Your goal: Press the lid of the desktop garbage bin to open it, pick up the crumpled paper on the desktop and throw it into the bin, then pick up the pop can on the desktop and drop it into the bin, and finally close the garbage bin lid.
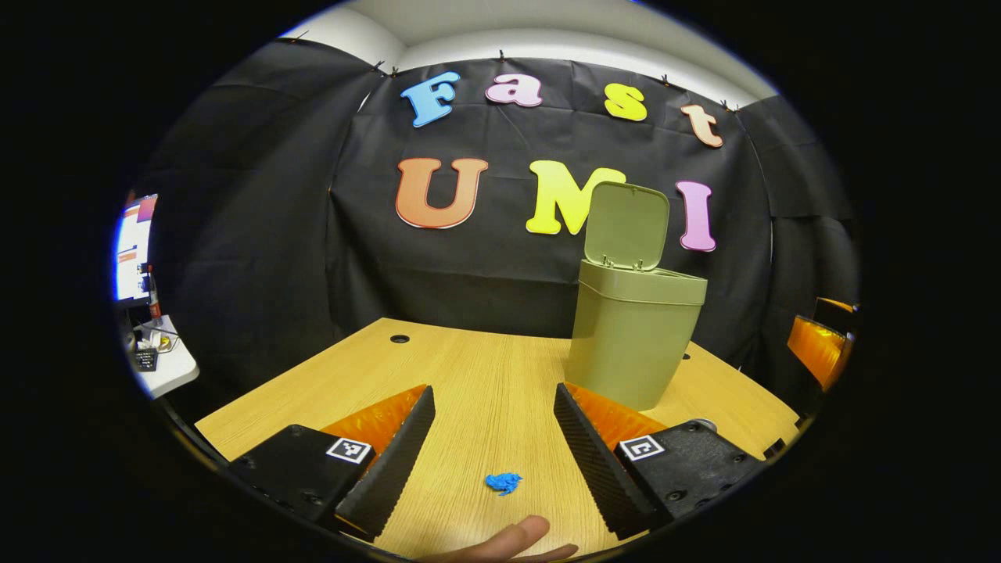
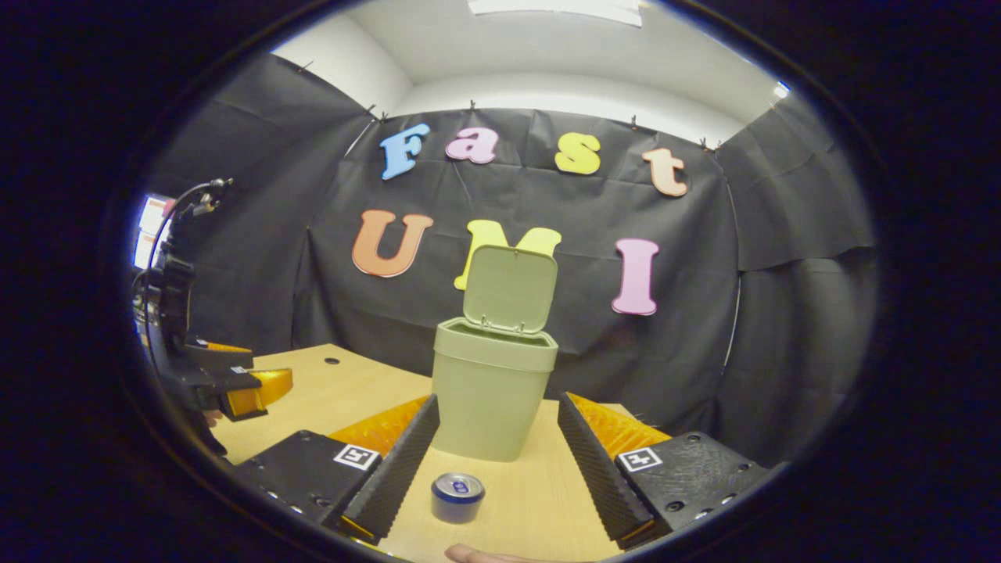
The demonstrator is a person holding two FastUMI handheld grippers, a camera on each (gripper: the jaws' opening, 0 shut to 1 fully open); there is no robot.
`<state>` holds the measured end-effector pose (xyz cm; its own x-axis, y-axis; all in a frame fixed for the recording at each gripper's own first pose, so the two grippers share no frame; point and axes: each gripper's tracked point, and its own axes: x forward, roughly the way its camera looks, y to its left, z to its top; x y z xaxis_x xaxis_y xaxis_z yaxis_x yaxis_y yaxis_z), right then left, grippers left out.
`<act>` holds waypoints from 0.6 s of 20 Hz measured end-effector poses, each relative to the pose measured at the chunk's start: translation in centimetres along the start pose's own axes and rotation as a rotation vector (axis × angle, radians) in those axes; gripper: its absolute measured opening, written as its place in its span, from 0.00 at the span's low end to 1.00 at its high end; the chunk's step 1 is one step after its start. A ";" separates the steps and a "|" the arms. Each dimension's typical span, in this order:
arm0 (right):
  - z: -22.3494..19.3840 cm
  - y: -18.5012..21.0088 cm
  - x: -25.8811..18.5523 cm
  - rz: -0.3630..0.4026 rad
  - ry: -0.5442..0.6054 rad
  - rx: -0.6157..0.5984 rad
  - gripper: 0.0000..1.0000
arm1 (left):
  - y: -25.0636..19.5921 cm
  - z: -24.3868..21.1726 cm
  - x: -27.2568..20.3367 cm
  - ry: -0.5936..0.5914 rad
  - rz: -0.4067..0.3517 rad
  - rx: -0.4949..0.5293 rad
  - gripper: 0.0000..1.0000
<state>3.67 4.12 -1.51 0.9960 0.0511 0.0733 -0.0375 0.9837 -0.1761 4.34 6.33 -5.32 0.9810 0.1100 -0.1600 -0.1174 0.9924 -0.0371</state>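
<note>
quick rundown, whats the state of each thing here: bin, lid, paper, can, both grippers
garbage bin: upright on the desk, open at the top
lid: flipped up, standing behind the opening
crumpled paper: lying on the desk between the left gripper's fingers, not gripped
pop can: upright on the desk before the bin, not gripped
left gripper: open, holding nothing
right gripper: open, holding nothing

The desk (image 1: 485, 375) has a pale wood-grain surface, smooth and lightly sheened. The garbage bin (image 1: 633, 336) and its raised lid (image 1: 627, 225) look like matt, smooth plastic. The crumpled paper (image 1: 504, 482) near the desk's front edge is creased. The pop can (image 2: 457, 497) is metal with a glossy top.
</note>
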 end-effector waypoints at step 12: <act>-7.9 1.4 -1.3 0.079 0.080 0.080 0.98 | -2.0 -9.6 2.9 0.343 -0.058 -0.050 0.98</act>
<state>2.92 4.07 -9.62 0.9928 0.1187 -0.0164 -0.1197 0.9879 -0.0987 5.98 4.13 -15.20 0.8782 0.0198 -0.4779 -0.0781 0.9917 -0.1025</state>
